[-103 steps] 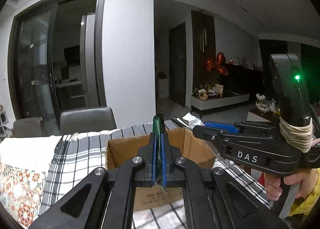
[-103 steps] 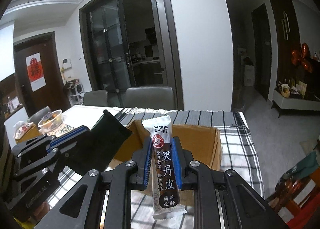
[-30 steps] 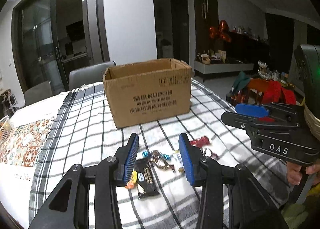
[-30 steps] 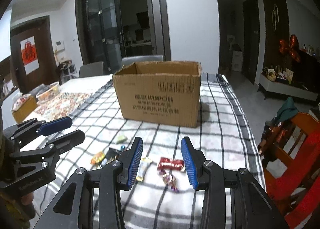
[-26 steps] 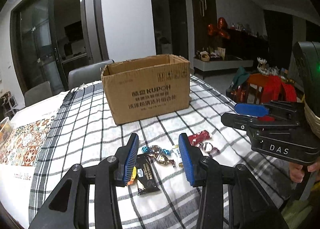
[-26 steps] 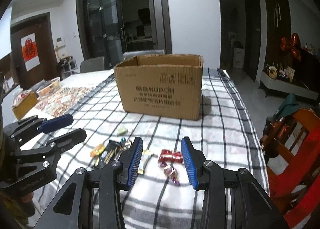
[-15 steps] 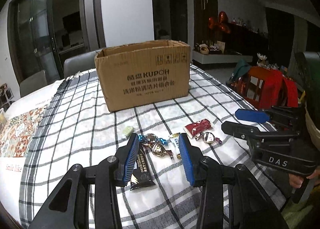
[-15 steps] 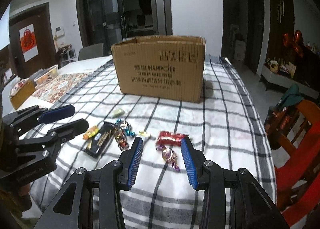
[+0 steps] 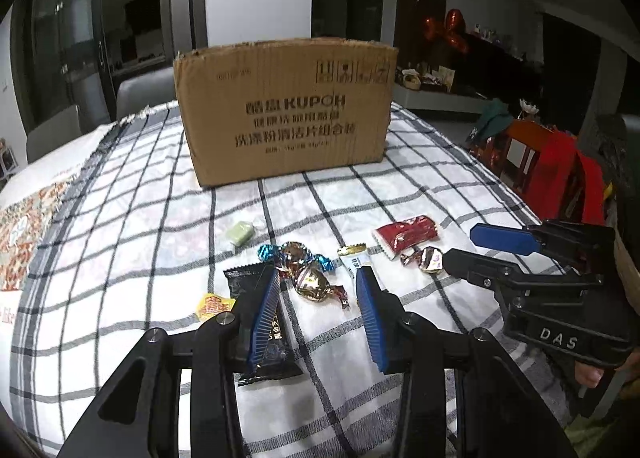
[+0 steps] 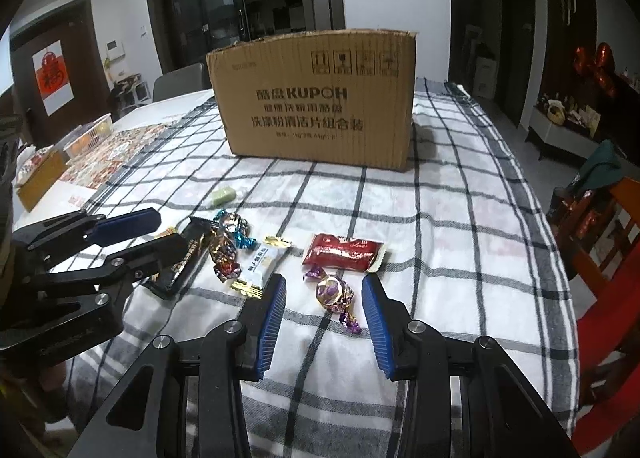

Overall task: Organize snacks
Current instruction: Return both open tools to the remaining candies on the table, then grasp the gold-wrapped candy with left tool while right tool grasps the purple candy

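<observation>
Both tongs tilt down over the checked cloth (image 10: 440, 218), jaws apart, empty: left gripper (image 9: 316, 298) over a gold candy (image 9: 314, 282), right gripper (image 10: 324, 298) over a purple candy (image 10: 334, 292). Both candies lie before the cardboard box (image 10: 316, 98).

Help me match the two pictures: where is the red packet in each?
Left wrist: red packet right of centre, beyond the right gripper.
Right wrist: red packet at centre, just beyond the open jaws.
Shared landmark: the box behind it.
</observation>
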`<state>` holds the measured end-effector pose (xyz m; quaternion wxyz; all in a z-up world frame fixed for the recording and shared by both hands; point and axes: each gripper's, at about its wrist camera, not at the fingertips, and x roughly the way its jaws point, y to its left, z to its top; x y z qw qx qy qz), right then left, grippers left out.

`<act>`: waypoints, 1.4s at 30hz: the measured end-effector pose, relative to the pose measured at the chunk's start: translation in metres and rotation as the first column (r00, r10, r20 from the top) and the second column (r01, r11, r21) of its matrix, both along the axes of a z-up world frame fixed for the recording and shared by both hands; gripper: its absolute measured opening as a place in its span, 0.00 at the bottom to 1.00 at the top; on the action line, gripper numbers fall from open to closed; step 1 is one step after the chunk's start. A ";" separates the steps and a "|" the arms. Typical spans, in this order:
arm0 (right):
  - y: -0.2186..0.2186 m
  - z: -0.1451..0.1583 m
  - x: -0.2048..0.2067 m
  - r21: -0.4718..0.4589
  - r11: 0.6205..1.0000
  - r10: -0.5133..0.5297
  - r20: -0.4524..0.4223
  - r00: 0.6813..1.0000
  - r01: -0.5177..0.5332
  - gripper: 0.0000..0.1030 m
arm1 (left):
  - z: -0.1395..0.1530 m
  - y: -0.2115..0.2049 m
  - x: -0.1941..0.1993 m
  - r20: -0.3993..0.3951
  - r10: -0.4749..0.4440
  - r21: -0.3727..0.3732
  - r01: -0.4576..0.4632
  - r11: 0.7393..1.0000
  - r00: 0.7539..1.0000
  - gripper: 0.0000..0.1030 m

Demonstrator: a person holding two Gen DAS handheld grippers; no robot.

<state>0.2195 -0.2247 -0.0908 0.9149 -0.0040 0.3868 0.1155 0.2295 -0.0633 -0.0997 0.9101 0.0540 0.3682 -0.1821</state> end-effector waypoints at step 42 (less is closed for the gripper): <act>0.006 -0.020 0.023 0.029 0.999 0.026 -0.064 0.998 -0.024 0.26 | -0.032 -0.006 0.038 -0.113 0.017 -0.041 -0.021 0.999 0.993 0.23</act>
